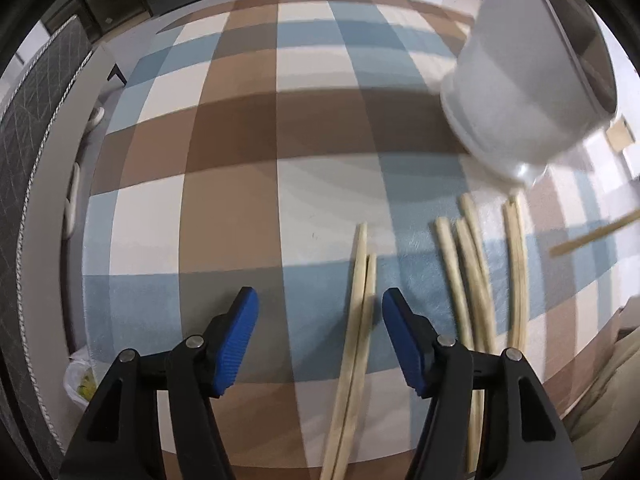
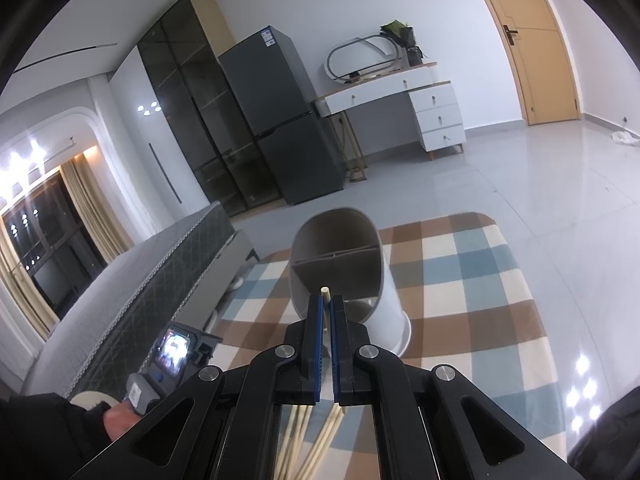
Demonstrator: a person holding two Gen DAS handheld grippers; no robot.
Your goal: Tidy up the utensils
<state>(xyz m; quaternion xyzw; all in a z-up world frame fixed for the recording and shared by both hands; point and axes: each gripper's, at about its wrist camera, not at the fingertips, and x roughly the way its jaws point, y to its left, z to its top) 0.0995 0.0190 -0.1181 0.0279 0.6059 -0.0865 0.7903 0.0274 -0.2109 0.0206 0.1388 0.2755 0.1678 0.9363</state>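
Several pale wooden chopsticks lie on the checked cloth (image 1: pixel 240 200). One pair of chopsticks (image 1: pixel 362 300) lies between the blue pads of my left gripper (image 1: pixel 320 294), close to the right pad (image 1: pixel 400 340); the jaws stand open and do not touch the pair. More chopsticks (image 1: pixel 472 272) lie further right. The white utensil holder (image 1: pixel 516 80) stands at the far right of the cloth. In the right wrist view my right gripper (image 2: pixel 327 299) is shut on a single chopstick (image 2: pixel 325 291), whose tip sits just before the holder's divided mouth (image 2: pixel 336 248). That chopstick (image 1: pixel 596 236) also shows in the left wrist view.
A grey quilted bed edge (image 2: pixel 160 280) runs along the left. A plastic bag (image 1: pixel 80 380) lies on the floor below the cloth's left edge. A hand (image 2: pixel 116 420) holds the left gripper's handle. A fridge (image 2: pixel 280 120), a dresser (image 2: pixel 400 100) and a door (image 2: pixel 540 40) stand across the tiled floor.
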